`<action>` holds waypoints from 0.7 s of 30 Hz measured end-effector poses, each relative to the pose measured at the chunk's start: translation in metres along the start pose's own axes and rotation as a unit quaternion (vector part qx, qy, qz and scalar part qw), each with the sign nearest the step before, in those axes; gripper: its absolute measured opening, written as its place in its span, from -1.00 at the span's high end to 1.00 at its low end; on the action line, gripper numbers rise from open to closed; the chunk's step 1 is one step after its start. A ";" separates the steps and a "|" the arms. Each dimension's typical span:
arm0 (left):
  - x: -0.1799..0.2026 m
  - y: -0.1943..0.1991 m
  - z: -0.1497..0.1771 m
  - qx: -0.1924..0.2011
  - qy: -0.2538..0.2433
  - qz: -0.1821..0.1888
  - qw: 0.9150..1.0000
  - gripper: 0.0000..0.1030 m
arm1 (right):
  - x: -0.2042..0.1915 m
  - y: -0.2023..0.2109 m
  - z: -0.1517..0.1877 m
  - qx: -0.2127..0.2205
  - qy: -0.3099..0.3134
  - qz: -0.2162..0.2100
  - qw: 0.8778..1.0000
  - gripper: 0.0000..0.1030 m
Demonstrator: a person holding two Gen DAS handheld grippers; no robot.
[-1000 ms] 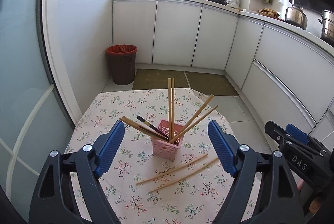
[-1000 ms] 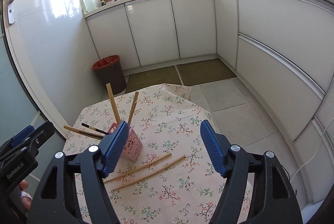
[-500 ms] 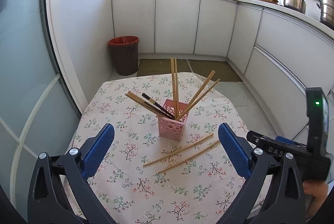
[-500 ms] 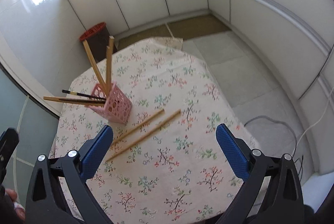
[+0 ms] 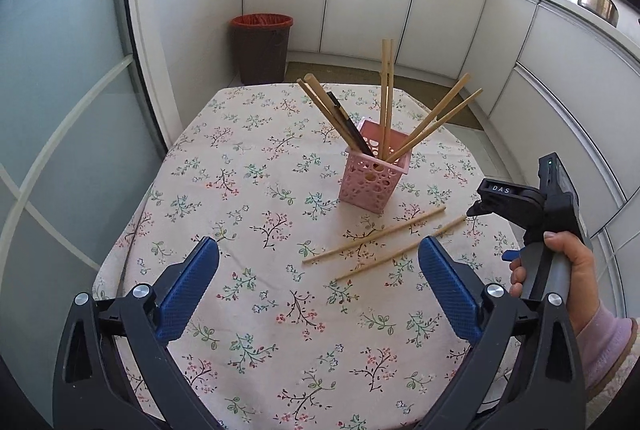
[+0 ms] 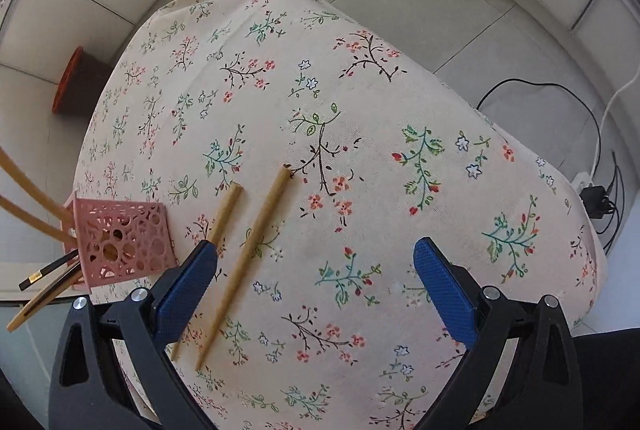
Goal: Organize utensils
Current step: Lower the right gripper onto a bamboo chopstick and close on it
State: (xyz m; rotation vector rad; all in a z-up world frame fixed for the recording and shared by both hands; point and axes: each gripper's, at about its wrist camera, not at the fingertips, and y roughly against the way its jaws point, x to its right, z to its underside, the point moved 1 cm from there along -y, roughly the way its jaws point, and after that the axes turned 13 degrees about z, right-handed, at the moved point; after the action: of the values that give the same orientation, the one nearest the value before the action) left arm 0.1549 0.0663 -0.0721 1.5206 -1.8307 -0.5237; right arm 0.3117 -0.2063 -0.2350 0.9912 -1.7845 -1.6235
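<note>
Left wrist view: the left gripper (image 5: pixel 318 288) has its jaws spread wide with nothing between them, above the floral tablecloth (image 5: pixel 256 189).
Right gripper: seen from the left wrist view (image 5: pixel 476 207) it is held by a hand (image 5: pixel 568 270) in a pale pink sleeve; in its own view (image 6: pixel 316 282) the jaws stand wide and grip nothing.
Loose chopsticks: two plain wooden sticks (image 5: pixel 384 242) lie side by side on the cloth, just ahead of the left gripper's right finger; in the right wrist view (image 6: pixel 248 250) one passes between the jaws near the left blue pad, the other runs behind that pad.
Holder: a pink square plastic basket (image 5: pixel 374 175) with round cut-outs, upright, beyond the loose pair.
Contents: wooden chopsticks fanned out, plus a dark pair (image 5: pixel 348 123).
Pads: blue, finely ribbed (image 6: pixel 444 290).
</note>
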 end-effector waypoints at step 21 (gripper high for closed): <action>-0.025 -0.038 -0.009 -0.048 0.018 0.026 0.998 -0.86 | -0.008 -0.022 -0.008 0.042 0.039 0.069 0.996 0.79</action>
State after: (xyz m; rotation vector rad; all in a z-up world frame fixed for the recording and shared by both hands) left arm 0.1892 0.0826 -0.0986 1.4067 -1.7871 -0.5485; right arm 0.3266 -0.2051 -0.2543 0.9335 -1.8386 -1.4192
